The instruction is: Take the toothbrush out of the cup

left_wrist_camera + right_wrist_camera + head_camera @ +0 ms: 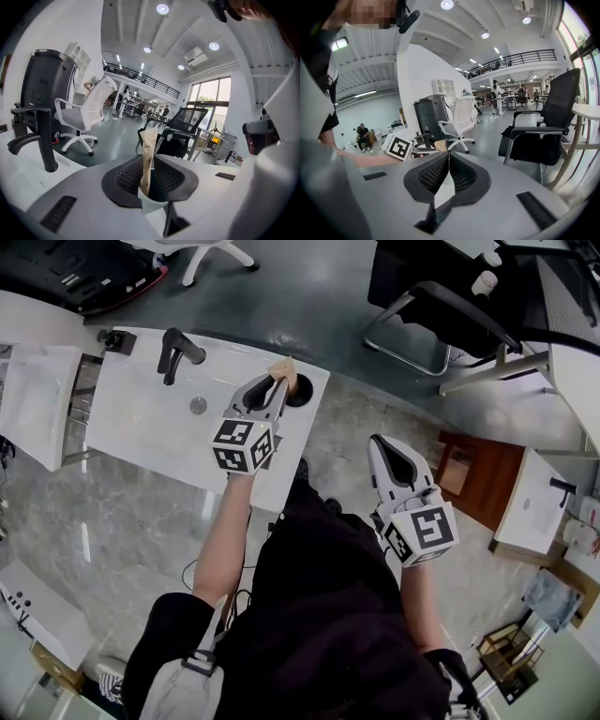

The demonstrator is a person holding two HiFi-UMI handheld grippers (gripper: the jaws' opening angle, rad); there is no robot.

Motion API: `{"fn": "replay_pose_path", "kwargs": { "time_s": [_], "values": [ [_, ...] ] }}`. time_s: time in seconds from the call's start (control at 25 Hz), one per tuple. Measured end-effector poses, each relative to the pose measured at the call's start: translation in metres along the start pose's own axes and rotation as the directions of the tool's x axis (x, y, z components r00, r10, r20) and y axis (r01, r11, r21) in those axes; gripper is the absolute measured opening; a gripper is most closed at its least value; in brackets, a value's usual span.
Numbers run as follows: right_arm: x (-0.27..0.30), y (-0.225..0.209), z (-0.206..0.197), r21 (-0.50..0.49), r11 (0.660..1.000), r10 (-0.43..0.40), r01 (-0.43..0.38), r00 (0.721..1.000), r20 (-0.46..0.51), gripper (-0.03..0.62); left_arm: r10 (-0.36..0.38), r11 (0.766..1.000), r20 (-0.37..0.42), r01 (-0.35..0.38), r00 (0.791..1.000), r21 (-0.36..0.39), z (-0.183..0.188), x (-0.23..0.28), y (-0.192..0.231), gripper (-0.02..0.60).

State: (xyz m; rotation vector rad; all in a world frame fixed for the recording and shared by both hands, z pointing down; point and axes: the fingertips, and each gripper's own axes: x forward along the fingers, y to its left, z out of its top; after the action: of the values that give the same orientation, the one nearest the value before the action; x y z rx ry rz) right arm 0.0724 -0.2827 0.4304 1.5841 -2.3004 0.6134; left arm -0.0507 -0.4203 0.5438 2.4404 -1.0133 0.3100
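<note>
A toothbrush in tan paper wrap (149, 152) stands upright in a white cup (151, 202) with a dark inside, at the right corner of the white counter (141, 418). My left gripper (151, 161) reaches over the cup, and its pads close on the wrapped toothbrush just above the rim. From the head view the left gripper (279, 385) points at the toothbrush (284, 369), with the cup (302, 394) dark beside its tips. My right gripper (382, 444) hangs off the counter over the floor, jaws together and holding nothing; in its own view the right gripper (448, 157) has its pads meeting.
A black faucet (176, 351) and a round drain (198, 406) sit on the counter left of the cup. A black office chair (422, 315) stands beyond the counter's corner, and a wooden cabinet (478, 474) is at the right. A white swivel chair (86, 117) stands farther off.
</note>
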Motion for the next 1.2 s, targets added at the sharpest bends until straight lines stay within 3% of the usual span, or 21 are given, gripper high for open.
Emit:
{"fn": "replay_pose_path", "kwargs": {
  "time_s": [0.56,0.96,1.2],
  "values": [
    [-0.018,0.0,0.001,0.01,1.0,0.001,-0.002,0.999,0.037,0.032,-0.012,0.998,0.018,0.011,1.0,0.056,0.008,-0.01,-0.018,0.046],
    [-0.053,0.008,0.001,0.009,1.0,0.024,-0.025,0.995,0.097,0.032,-0.002,0.992,0.123,-0.014,0.992,0.129,0.048,-0.042,-0.048,0.041],
    [-0.08,0.007,0.004,0.01,0.999,0.041,-0.043,0.988,0.147,0.032,0.007,0.979,0.218,-0.051,0.976,0.199,0.079,-0.07,-0.082,0.041]
  ]
}}
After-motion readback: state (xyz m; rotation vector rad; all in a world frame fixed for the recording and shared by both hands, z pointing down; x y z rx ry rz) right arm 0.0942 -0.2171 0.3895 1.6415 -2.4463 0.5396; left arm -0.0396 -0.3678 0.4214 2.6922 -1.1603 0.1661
